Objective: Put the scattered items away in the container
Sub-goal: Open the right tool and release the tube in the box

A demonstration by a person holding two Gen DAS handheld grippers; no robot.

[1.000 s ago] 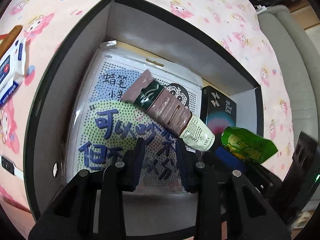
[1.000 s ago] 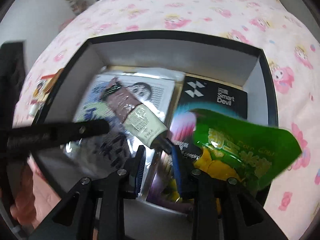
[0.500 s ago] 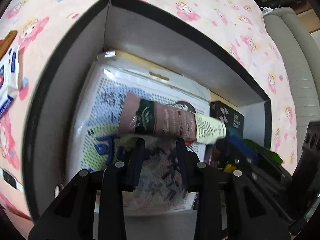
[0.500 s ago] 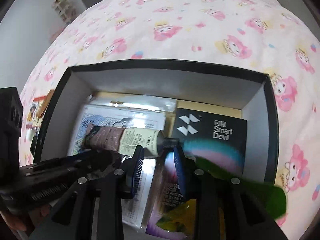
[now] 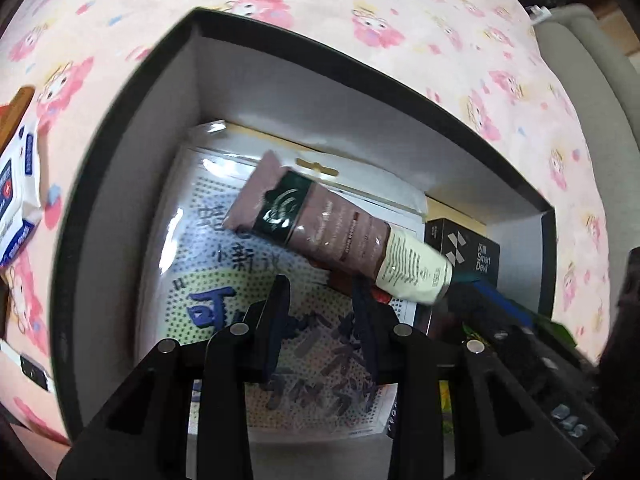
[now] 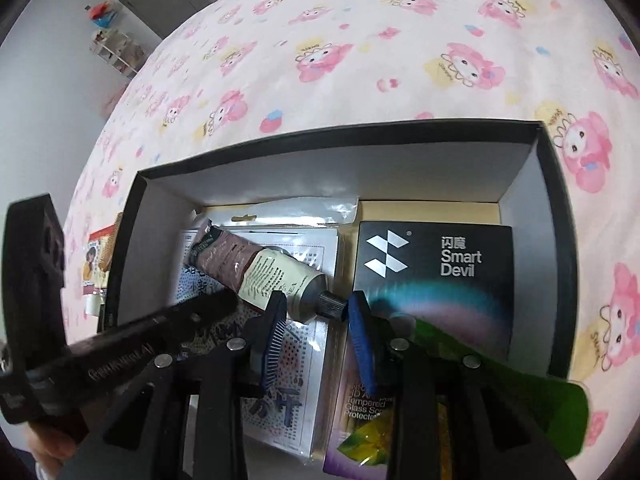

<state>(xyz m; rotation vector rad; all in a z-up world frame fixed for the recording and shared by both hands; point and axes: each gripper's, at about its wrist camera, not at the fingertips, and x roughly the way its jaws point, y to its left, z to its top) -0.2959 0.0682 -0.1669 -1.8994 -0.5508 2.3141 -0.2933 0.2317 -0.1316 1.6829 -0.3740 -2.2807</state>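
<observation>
A black open box lies on the pink cartoon-print cloth. Inside it a brown and cream tube lies slanted on a flat bead-art packet, beside a black Smart Devil box. A green snack bag lies at the near right of the box. My left gripper is open and empty just near the tube. My right gripper is open and empty, with the tube's black cap between its tips.
A blue and white packet and a brown comb lie on the cloth left of the box. A small picture card lies there too. A grey sofa arm is at the far right.
The tube has swung from slanted to level and back to slanted inside the box. The green bag has dropped lower at the right. Both grippers have drawn back and up a little.
</observation>
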